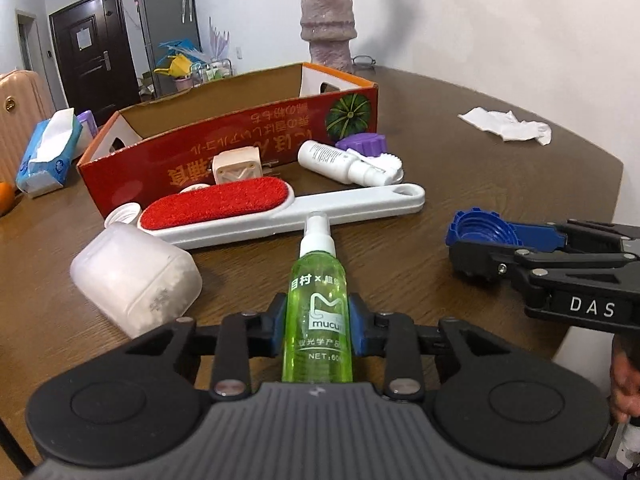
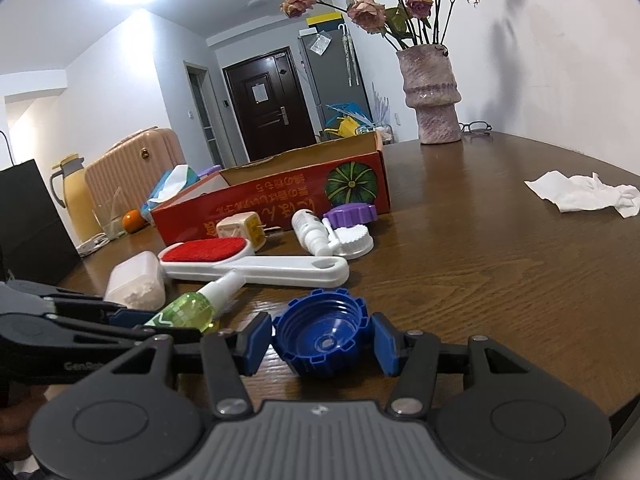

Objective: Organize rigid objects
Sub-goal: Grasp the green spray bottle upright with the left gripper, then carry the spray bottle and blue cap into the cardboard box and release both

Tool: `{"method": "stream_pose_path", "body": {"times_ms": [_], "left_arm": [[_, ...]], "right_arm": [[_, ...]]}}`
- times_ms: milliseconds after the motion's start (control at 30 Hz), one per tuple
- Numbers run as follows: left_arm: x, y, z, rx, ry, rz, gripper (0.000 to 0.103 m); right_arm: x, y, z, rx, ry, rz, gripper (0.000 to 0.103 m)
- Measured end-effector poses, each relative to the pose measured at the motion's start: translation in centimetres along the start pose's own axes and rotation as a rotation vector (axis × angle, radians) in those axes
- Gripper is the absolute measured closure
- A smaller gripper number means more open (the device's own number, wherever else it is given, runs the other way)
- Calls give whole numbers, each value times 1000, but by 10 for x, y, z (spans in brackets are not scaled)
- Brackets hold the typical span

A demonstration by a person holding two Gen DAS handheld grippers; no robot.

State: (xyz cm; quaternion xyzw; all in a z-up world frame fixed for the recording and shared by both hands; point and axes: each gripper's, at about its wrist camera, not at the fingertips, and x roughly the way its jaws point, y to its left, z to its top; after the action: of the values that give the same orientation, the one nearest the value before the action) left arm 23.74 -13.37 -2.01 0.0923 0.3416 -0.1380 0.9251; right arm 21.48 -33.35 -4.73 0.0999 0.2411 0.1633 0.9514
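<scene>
Each black claw (image 1: 318, 320) has blue pads (image 2: 256, 342), silver screws, ribbed grey housing.

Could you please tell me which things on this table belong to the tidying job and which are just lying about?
Part of the job:
green spray bottle, in the left gripper
blue cap, in the right gripper
lint brush
white spray bottle
red box

Just lying about:
vase
crumpled tissue
tissue pack

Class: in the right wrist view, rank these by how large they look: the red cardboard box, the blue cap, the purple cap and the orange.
1. red cardboard box
2. blue cap, though it lies nearest the camera, which enlarges it
3. purple cap
4. orange, partly hidden and far back
</scene>
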Motion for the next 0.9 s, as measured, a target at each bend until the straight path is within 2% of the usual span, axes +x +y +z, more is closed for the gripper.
{"method": "stream_pose_path", "body": {"times_ms": [100,233,333,467,600,700,767,900], "left_arm": [[-19,1,-1,-11,-49,-8,72],[-43,12,3,-49,-119,22,72],[-51,29,11,-78,-139,38,72],[-55,56,33,-89,-190,46,72],[-49,90,73,-93,-240,51,72],[-30,120,110,-112,-228,61,72],[-5,143,138,-134,-184,83,72],[54,183,185,-173,-69,97,72]], "right_arm": [[-9,5,-1,-4,-15,4,50],[-16,12,1,-12,-35,1,50],[-17,15,9,-21,-62,4,50],[-9,17,34,-59,-98,25,50],[12,15,74,-94,-117,66,50],[36,10,113,-112,-125,102,50],[66,5,145,-126,-113,133,50],[146,-8,202,-124,-9,144,50]]}}
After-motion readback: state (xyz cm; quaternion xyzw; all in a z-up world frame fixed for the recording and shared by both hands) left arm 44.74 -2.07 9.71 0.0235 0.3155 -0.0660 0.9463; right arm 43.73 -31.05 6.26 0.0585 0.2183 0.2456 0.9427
